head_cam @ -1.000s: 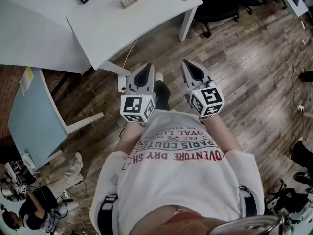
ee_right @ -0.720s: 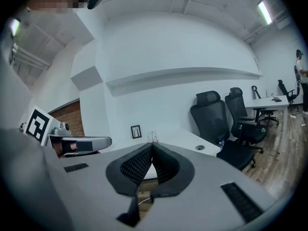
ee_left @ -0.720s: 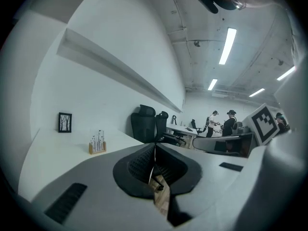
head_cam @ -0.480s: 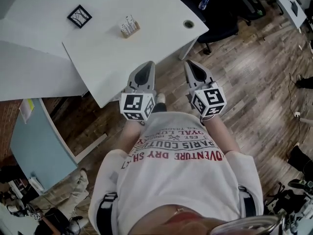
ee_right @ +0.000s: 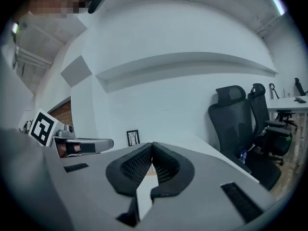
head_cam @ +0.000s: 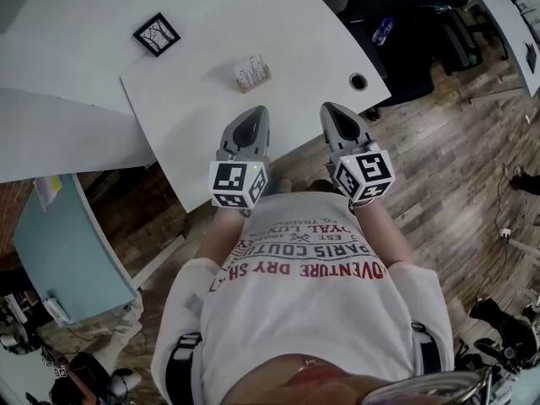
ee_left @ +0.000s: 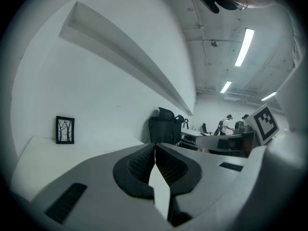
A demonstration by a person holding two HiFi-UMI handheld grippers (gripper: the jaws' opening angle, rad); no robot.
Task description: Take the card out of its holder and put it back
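Observation:
A small wooden card holder (head_cam: 252, 74) with white cards standing in it sits on the white table (head_cam: 194, 83), a little beyond both grippers. My left gripper (head_cam: 249, 118) hangs over the table's near edge with its jaws shut and nothing between them. My right gripper (head_cam: 332, 116) is level with it to the right, also shut and empty. In the left gripper view the left gripper (ee_left: 155, 146) shows its pads pressed together. In the right gripper view the right gripper (ee_right: 152, 147) is closed too, and the holder is hidden behind its jaws.
A small black picture frame (head_cam: 156, 34) lies on the table at the far left, also visible as the frame (ee_left: 64, 130) and the frame (ee_right: 133, 137). A round cable hole (head_cam: 359, 81) sits near the table's right edge. Black office chairs (ee_right: 240, 119) stand right. Light blue furniture (head_cam: 59, 243) is at left.
The table and card holder have drawn closer beneath the grippers as the person stepped forward. Both grippers kept their pose and stayed shut.

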